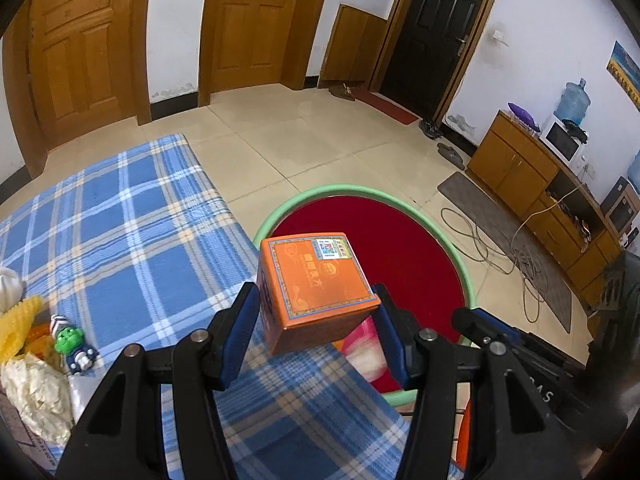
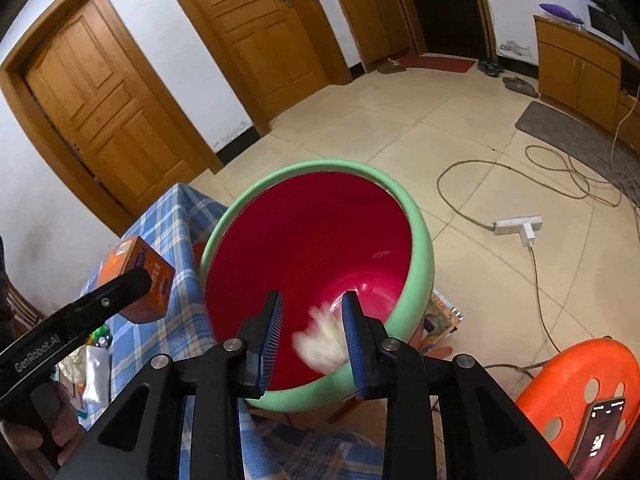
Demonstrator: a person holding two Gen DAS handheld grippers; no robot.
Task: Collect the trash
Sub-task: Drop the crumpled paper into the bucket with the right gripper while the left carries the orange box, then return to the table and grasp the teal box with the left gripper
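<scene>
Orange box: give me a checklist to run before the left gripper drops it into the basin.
1. Left gripper clamps the orange box: ok.
2. Box over the red basin: not ok, it hangs at the checked cloth's edge.
3. Right gripper open, crumpled white paper blurred between the jaws: ok.
4. Paper landed in basin: cannot tell.
5. Basin has room: ok.

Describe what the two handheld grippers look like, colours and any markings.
Both match: the left gripper and right gripper have black angular frames with silver round pivot bolts and blue ribbed pads. White "GenRobot.AI" lettering runs along the left gripper's side.
</scene>
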